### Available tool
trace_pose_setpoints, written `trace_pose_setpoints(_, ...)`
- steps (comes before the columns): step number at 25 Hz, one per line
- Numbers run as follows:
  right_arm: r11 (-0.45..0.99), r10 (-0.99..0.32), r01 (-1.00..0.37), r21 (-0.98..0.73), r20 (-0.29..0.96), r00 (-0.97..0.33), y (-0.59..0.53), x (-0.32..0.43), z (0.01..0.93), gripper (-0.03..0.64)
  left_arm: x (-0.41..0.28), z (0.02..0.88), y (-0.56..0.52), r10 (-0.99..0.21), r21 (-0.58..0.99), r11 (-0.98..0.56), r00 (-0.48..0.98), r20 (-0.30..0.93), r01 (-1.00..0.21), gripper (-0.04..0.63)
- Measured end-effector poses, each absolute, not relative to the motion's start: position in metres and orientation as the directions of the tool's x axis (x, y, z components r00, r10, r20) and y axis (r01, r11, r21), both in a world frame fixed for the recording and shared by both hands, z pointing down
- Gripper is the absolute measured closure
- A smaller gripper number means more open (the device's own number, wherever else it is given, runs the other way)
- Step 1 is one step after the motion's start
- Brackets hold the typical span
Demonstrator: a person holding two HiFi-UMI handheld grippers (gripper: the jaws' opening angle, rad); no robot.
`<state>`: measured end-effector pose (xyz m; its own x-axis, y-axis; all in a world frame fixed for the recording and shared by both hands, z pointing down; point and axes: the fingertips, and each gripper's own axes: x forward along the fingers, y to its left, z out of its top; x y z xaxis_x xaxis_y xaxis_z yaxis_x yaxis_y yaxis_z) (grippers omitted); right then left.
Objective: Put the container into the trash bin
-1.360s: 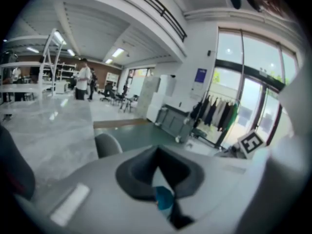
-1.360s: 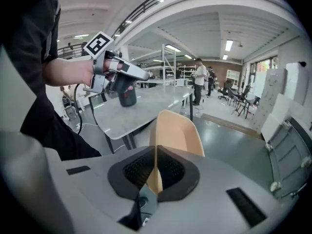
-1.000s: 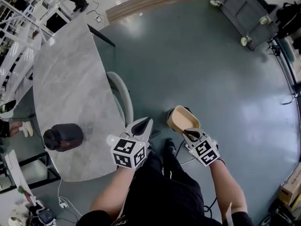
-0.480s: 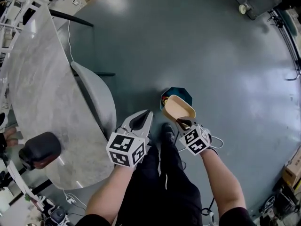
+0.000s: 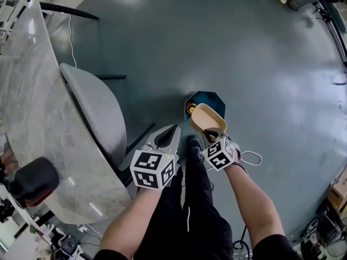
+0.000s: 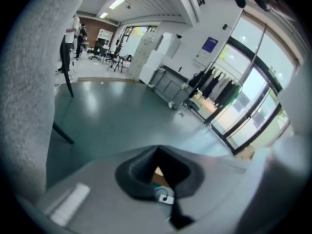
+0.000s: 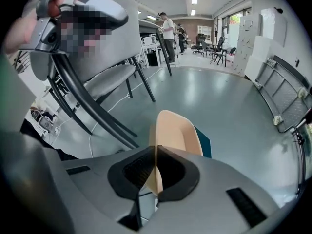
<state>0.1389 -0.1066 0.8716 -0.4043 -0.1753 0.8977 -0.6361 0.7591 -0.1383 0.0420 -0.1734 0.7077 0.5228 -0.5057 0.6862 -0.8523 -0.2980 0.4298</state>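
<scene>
pinching one tan container (image 5: pixel 207 119) by its rim, the right gripper (image 5: pixel 212 140) jaws hold it over the one teal trash bin (image 5: pixel 205 97) on the floor (image 5: pixel 260 64), long axis pointing away from the jaws, opening upward. the left gripper (image 5: pixel 169 136) jaws are closed and empty.

I find open floor (image 5: pixel 271 58) ahead of and to the right of the trash bin (image 5: pixel 209 96), giving free passage there. On the bin's left the chair (image 5: pixel 97 112) and its dark legs narrow the approach, with the table (image 5: pixel 32 91) close behind. The container (image 5: pixel 207 119) overhangs the near part of the bin's mouth. The person's shoe (image 5: pixel 194 145) stands just beside the bin.
</scene>
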Motion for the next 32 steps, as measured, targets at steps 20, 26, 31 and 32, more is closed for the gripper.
trace_pose_setpoints(20,0.664,-0.121,-0.71,-0.236,0.903,-0.413,-0.058,0.171,0.833,0.532,0.067,0.635,-0.149,-0.491,0.453,-0.384,0.593,0.638,-0.805,0.588)
trace_pose_setpoints(26,0.594,-0.283,-0.77,-0.232,0.836,-0.47,-0.086,0.185,0.712,0.562,0.059,0.536,-0.158,-0.568,0.425,-0.39,0.577,0.587,-0.817,0.588)
trace_pose_setpoints(31,0.601,-0.401,-0.77,-0.217,0.751,-0.524,-0.118,0.168,0.624,0.575,0.028,0.48,-0.152,-0.622,0.374,-0.382,0.534,0.572,-0.845,0.588)
trace_pose_setpoints(32,0.598,-0.421,-0.77,-0.222,0.731,-0.537,-0.127,0.163,0.61,0.574,0.018,0.471,-0.151,-0.639,0.36,-0.372,0.517,0.57,-0.856,0.588)
